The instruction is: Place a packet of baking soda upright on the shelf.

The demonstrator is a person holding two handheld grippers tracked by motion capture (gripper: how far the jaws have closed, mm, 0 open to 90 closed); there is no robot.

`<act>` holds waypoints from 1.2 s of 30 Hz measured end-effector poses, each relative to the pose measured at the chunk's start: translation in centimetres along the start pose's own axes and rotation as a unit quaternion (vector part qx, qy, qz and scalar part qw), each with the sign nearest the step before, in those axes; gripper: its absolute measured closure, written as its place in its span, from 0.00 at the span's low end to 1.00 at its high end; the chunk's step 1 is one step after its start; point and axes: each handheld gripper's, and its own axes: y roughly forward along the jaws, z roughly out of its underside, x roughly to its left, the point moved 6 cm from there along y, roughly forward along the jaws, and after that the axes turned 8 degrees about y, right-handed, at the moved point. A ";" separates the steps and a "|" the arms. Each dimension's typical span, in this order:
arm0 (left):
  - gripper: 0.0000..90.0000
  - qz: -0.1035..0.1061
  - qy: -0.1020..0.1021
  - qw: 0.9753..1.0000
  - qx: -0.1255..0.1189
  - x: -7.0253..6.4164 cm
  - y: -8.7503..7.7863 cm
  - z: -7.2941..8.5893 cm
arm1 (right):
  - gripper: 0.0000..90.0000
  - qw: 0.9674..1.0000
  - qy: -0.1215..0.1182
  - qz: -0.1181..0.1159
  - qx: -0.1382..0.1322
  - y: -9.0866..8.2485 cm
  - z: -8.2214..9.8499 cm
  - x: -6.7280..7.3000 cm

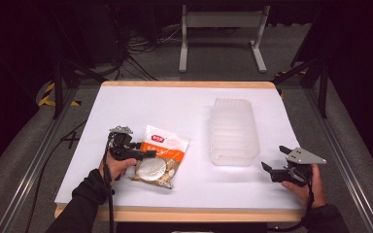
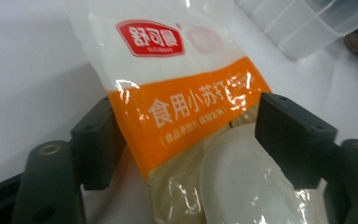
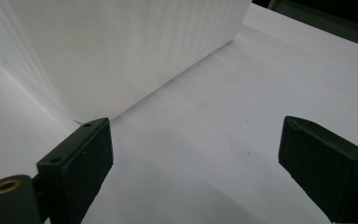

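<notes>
A soft packet [image 1: 158,155] with a white top, a red label, an orange band and a pale round picture lies flat on the white table [image 1: 141,104], left of centre. My left gripper [image 1: 148,154] reaches in from the packet's left edge. In the left gripper view the packet [image 2: 191,107] runs between the jaws of that gripper [image 2: 184,112]. The pads lie close against its sides and its edges look undented. My right gripper [image 1: 274,157] is open near the table's right front, with bare tabletop between its jaws [image 3: 193,126].
A translucent ribbed plastic container [image 1: 234,131] stands right of centre, just left of the right gripper; its wall [image 3: 121,46] rises close ahead in the right gripper view. Its corner [image 2: 307,23] lies beyond the packet. Dark floor, cables and frame legs surround the table.
</notes>
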 end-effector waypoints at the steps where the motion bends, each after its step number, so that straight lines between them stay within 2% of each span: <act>1: 0.33 0.004 0.004 1.000 -0.004 0.1 0.1 -0.4 | 0.12 1.000 0.000 0.000 0.000 0.0 0.0 0.0; 4: 0.35 0.004 0.005 1.000 -0.010 0.6 0.5 -1.5 | 0.12 1.000 0.002 -0.001 0.001 0.0 0.0 0.0; 8: 0.39 0.012 0.018 1.000 -0.008 0.8 1.4 -2.9 | 0.12 1.000 0.003 -0.002 0.000 0.0 0.0 0.0; 10: 0.46 0.015 0.032 0.999 -0.007 0.9 1.7 -3.3 | 0.12 1.000 0.004 -0.002 0.000 0.0 0.0 0.0; 12: 0.47 0.019 0.040 0.999 -0.007 0.9 2.0 -3.9 | 0.12 1.000 0.003 -0.003 0.000 0.0 0.0 0.0; 15: 0.61 0.023 0.057 0.998 0.001 0.8 2.3 -4.5 | 0.12 1.000 0.003 -0.003 0.000 0.0 0.0 0.0; 17: 0.75 0.020 0.063 0.998 0.002 0.7 2.4 -4.7 | 0.12 1.000 0.003 -0.003 0.000 0.0 0.0 0.0; 18: 0.75 0.014 0.068 0.998 0.002 0.7 2.4 -4.9 | 0.12 1.000 0.004 -0.003 0.000 0.0 0.0 0.0; 19: 0.88 0.018 0.073 0.997 -0.002 0.6 2.4 -5.1 | 0.12 1.000 0.004 -0.003 -0.001 0.0 0.0 -0.1; 21: 0.98 0.011 0.092 0.996 -0.009 0.3 2.1 -5.4 | 0.12 1.000 0.004 -0.003 -0.001 0.0 0.0 0.0; 25: 1.00 0.006 0.103 0.994 -0.020 -0.1 1.3 -5.7 | 0.12 1.000 0.005 -0.004 -0.002 -0.1 0.0 -0.1; 27: 1.00 0.000 0.118 0.992 -0.039 -1.0 0.2 -6.2 | 0.12 1.000 0.006 -0.004 -0.004 -0.1 0.0 -0.1; 29: 1.00 0.000 0.122 0.992 -0.045 -1.4 -0.2 -6.4 | 0.12 1.000 0.005 -0.004 -0.004 -0.1 0.0 -0.1; 30: 1.00 -0.004 0.141 0.988 -0.057 -2.4 -1.1 -6.7 | 0.12 1.000 0.005 -0.004 -0.004 -0.1 0.0 -0.1; 31: 1.00 -0.006 0.148 0.987 -0.062 -2.9 -1.5 -6.9 | 0.12 1.000 0.005 -0.004 -0.004 -0.1 0.0 -0.1; 32: 1.00 -0.006 0.148 0.987 -0.062 -2.9 -1.5 -6.9 | 0.12 1.000 0.005 -0.004 -0.004 -0.1 0.0 -0.1; 33: 1.00 -0.006 0.154 0.986 -0.070 -3.4 -1.9 -7.1 | 0.12 1.000 0.005 -0.004 -0.004 -0.1 0.0 -0.1; 35: 1.00 -0.013 0.169 0.982 -0.083 -4.3 -2.7 -7.4 | 0.12 1.000 0.005 -0.004 -0.005 -0.1 0.0 -0.1; 36: 1.00 -0.016 0.177 0.980 -0.095 -4.7 -3.2 -7.6 | 0.12 1.000 0.005 -0.004 -0.005 -0.1 0.0 -0.1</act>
